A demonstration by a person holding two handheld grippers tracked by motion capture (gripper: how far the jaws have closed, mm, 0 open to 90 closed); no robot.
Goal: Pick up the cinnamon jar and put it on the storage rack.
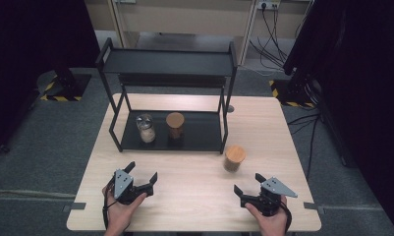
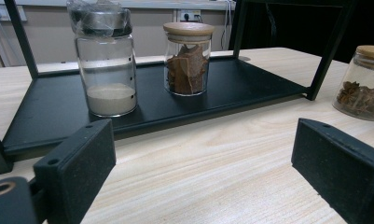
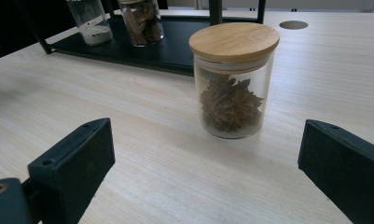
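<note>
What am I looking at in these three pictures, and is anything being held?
A person holds a hand-held tool in each hand, no robot arm. The overhead picture shows the left tongs and right tongs, both open and empty, above a wooden table. The other two pictures come from cameras riding on each tool. A star anise jar stands on the table. On the black rack's lower shelf stand a jar of white powder and a bamboo-lidded jar of brown bark pieces.
</note>
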